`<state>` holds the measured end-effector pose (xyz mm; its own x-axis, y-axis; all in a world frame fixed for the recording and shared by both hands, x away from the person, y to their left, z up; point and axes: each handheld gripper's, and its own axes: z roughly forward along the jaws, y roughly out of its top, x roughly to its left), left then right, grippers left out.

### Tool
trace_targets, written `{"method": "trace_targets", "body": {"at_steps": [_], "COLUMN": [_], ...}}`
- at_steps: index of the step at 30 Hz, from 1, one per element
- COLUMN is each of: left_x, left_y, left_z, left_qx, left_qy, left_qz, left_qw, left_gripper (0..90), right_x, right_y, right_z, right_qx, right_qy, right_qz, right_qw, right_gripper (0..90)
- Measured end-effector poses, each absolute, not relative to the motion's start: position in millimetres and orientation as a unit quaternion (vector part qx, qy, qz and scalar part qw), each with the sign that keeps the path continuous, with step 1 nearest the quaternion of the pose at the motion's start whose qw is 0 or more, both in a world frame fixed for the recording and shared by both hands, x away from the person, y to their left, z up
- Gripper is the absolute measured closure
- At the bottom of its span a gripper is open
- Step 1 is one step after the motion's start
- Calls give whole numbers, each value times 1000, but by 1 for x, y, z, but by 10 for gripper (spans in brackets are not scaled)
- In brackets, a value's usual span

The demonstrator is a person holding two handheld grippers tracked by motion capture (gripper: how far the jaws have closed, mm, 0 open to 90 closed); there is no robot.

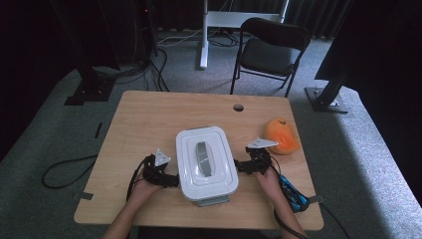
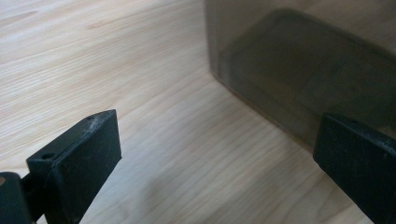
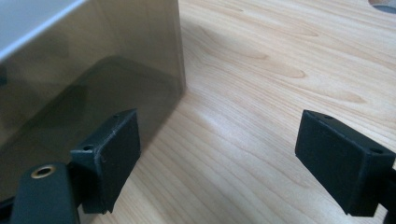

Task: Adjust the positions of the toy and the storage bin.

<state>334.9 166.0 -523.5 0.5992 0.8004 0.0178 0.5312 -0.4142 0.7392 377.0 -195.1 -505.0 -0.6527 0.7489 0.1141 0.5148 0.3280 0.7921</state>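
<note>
Lidded storage box (image 1: 206, 164) near the middle of the wooden table (image 1: 149, 119), toward the person's edge — white lid (image 1: 191, 144) with a grey handle (image 1: 203, 159) along its top, smoky translucent walls below. Seated flat on the tabletop, long side running away from the person.

Left gripper (image 1: 169, 180) just beside the box's left wall, low at the table surface. Jaws spread wide, nothing between them but bare wood; in the left gripper view the tinted wall (image 2: 299, 70) close ahead, the right-hand jaw in front of it, contact impossible to tell.

Right gripper (image 1: 239, 166) just beside the box's right wall, level with the left one, so that the box sits between the two. Jaws wide apart here too, gripping nothing; in the right gripper view one jaw close against the tinted wall (image 3: 88, 79), the other out over open wood grain.

Farther out: an orange plush toy (image 1: 282, 135) on the table to the right, near the right gripper, apart from the box. Cable hole (image 1: 238, 107) near the table's far edge. Black folding chair (image 1: 271, 50) on the carpet beyond the table.
</note>
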Motion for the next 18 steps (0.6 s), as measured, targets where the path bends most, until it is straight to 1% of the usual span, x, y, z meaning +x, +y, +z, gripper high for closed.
{"method": "trace_targets", "body": {"at_steps": [3, 7, 13, 18], "left_x": [335, 335, 335, 333], "left_y": [162, 167, 185, 204], "left_z": [-525, -526, -529, -534], "left_qx": [824, 823, 817, 811], "left_qy": [401, 404, 421, 442], "left_qz": [182, 175, 174, 178], "left_qw": [357, 359, 353, 340], "left_gripper": [14, 14, 14, 14], "right_x": [378, 377, 374, 370], "right_y": [-196, -203, -215, -226], "right_z": [-506, -506, -500, -486], "right_qx": [395, 403, 410, 417], "right_qy": [802, 797, 790, 776], "right_qz": [426, 427, 430, 450], "right_qw": [136, 139, 153, 147], "right_gripper": [136, 137, 136, 136]}}
